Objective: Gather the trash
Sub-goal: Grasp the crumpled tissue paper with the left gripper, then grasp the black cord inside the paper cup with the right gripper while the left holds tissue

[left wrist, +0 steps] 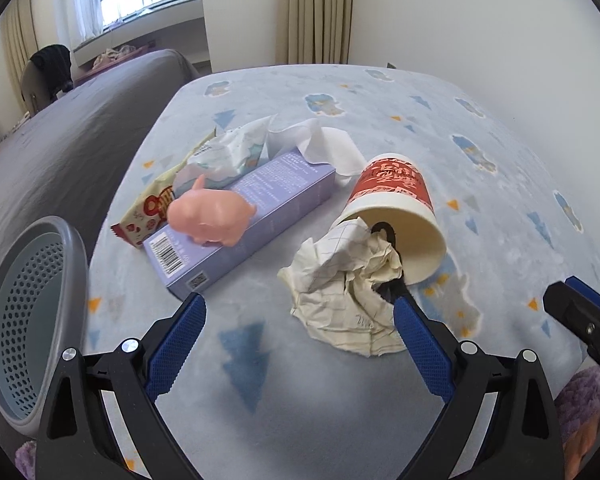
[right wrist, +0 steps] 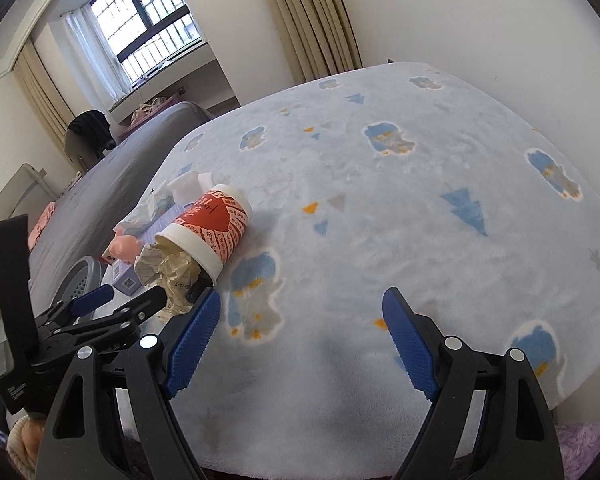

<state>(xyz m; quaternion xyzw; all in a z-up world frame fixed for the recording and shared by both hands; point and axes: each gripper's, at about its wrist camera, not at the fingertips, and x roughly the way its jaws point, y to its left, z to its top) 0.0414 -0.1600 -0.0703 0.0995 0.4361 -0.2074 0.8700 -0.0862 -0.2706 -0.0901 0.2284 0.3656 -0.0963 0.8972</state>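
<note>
On the pale blue blanket, two spread, empty grippers hang over a heap of trash.

Biggest is the blanket, with a grey perforated bin at its near left edge. Next, the purple box lies flat, a pink toy pig on top, a tissue pack and snack wrapper behind. Right of it, a red paper cup lies tipped, crumpled paper spilling from its mouth. The left gripper stands wide apart, its right pad just beside the paper, gripping nothing. The right gripper is equally spread over bare blanket, right of the cup.
</note>
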